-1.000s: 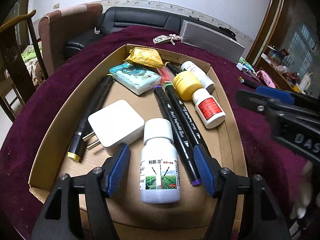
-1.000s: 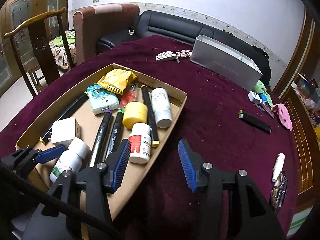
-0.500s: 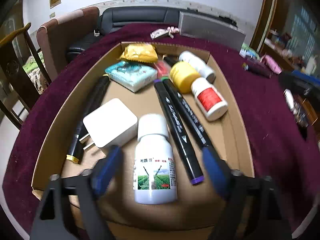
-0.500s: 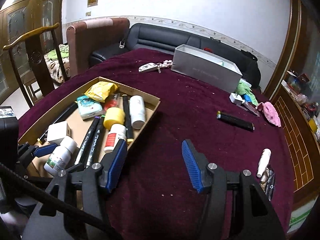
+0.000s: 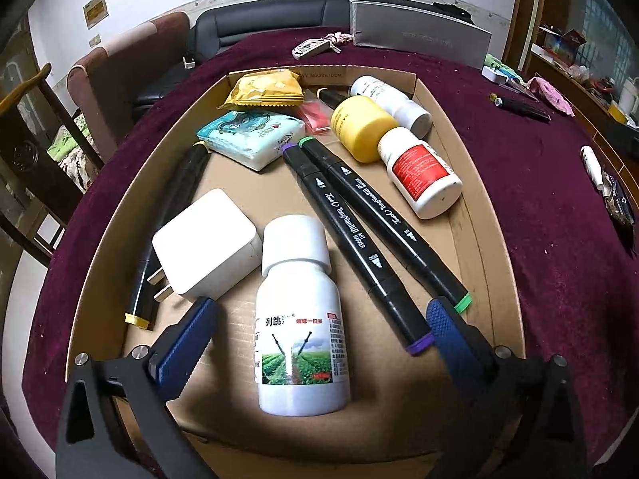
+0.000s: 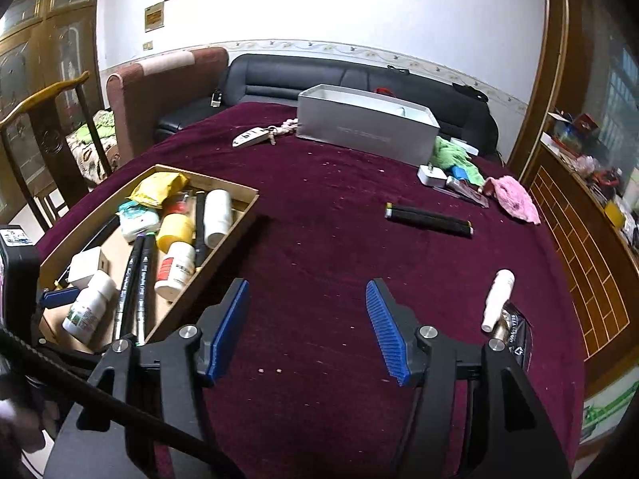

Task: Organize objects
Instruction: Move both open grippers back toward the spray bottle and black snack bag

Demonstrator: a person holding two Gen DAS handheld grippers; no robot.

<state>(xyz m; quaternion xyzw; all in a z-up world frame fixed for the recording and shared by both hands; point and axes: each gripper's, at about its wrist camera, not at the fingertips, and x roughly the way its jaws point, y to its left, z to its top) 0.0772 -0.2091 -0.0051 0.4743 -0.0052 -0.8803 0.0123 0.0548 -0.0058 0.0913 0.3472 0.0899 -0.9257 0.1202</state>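
- The left gripper (image 5: 315,331) hangs over the near end of the cardboard tray (image 5: 485,247). Its jaws have just been opening and now stand wide, with the white bottle with the green field label (image 5: 301,323) lying between the blue pads (image 5: 183,343), which stand clear of it.
- The right gripper (image 6: 307,327) is over bare maroon tablecloth (image 6: 327,215) with nothing between its fingers. Its jaws have just been opening too, and stand apart.
- In the left wrist view, a white charger plug (image 5: 205,243) sits just beside the bottle's cap at 10 o'clock.
- Two black art markers (image 5: 359,239) lie side by side at 1 o'clock from the bottle, one capped purple, one green.
- Farther up the tray: a red-labelled white bottle (image 5: 421,173) at 2 o'clock, touching a yellow jar (image 5: 361,125); a tissue pack (image 5: 251,135) and a yellow snack packet (image 5: 265,88) towards 12 o'clock.
- A black pen with a yellow end (image 5: 167,231) runs along the tray's left wall.
- In the right wrist view, outside the tray, a black marker (image 6: 429,219) lies on the cloth at 1 o'clock from the right gripper, and a small white tube (image 6: 497,299) at 3 o'clock, beside a dark packet (image 6: 515,335).
- A grey box (image 6: 365,127) stands at 12 o'clock, keys (image 6: 255,135) just left of it.
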